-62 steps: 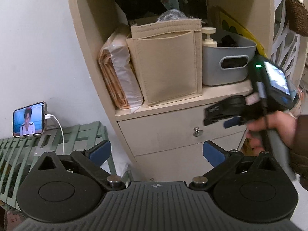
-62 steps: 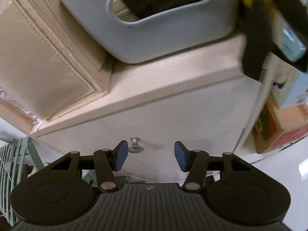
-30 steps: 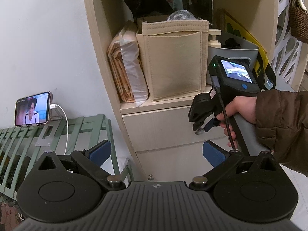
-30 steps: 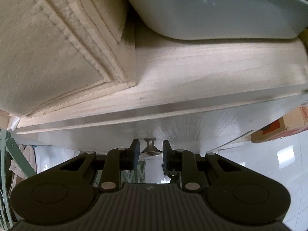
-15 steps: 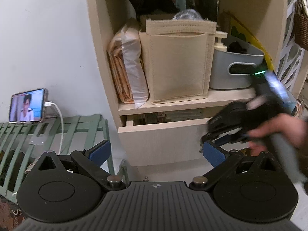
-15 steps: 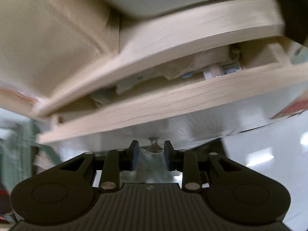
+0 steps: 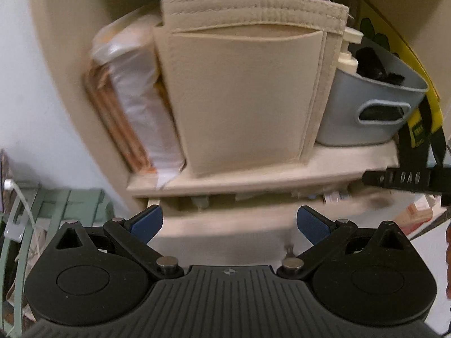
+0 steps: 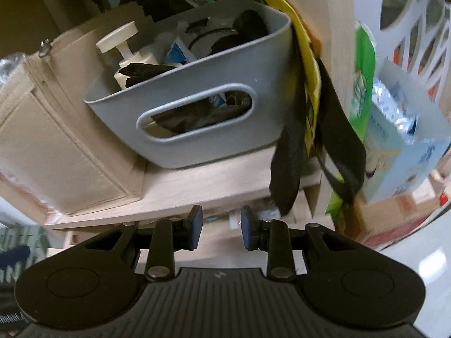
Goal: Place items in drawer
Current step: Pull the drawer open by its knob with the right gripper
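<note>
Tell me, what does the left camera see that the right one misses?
Only the left view shows the white wrapped bundle beside the beige felt bag, a green rack, and the drawer knob. Only the right view shows what fills the grey basket: a pump bottle and dark items, plus a light blue box. Both show the bag, basket, shelf and the slightly open drawer.

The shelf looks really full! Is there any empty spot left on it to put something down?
Only a little. The shelf has a bare strip along its front edge, in front of the grey basket and beside the beige felt organizer. Everything behind is crowded: paper packages, organizer and basket stand side by side. The open drawer below already holds clutter.
</note>
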`<state>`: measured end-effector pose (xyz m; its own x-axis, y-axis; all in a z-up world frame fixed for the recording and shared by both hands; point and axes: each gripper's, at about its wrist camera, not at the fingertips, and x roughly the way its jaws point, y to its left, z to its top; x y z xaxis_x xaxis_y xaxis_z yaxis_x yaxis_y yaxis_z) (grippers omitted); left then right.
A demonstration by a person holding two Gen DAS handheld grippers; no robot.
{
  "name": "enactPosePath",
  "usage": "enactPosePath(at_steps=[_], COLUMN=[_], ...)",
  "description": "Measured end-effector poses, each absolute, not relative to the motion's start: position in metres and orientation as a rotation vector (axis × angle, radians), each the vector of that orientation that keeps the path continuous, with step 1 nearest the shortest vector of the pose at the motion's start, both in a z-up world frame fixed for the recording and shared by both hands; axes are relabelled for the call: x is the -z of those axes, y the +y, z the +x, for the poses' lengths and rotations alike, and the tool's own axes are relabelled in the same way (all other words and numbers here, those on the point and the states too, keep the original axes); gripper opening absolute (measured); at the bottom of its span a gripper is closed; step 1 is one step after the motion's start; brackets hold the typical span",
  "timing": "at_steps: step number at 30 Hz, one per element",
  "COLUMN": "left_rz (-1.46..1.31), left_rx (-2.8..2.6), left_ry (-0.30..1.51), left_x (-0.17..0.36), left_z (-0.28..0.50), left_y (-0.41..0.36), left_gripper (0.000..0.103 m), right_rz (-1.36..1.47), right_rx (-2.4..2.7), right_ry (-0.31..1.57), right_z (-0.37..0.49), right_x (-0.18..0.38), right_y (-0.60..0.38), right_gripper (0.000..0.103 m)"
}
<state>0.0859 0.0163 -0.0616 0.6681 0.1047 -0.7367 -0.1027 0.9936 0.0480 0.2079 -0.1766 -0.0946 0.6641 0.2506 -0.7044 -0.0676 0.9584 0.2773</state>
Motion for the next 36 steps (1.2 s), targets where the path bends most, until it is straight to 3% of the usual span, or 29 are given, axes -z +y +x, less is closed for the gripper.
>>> enactPosePath(at_steps=[17,36], left_rz=[-0.005,0.099], left_rx=[-0.168,-0.152], left_ry=[0.951,0.895], left_x=[0.104,0.087], left_z=[0.124,0.052], left_y=[0.015,0.003], left_gripper=[0.102,0.102], right_rz=[0.119,0.083], right_rx=[-0.159,-0.181], right_ry=[0.898,0.917], right_z=[0.208,0.144], right_x=[0.123,0.123], right_y=[-0.156,-0.168], right_gripper=[0.034,0.035])
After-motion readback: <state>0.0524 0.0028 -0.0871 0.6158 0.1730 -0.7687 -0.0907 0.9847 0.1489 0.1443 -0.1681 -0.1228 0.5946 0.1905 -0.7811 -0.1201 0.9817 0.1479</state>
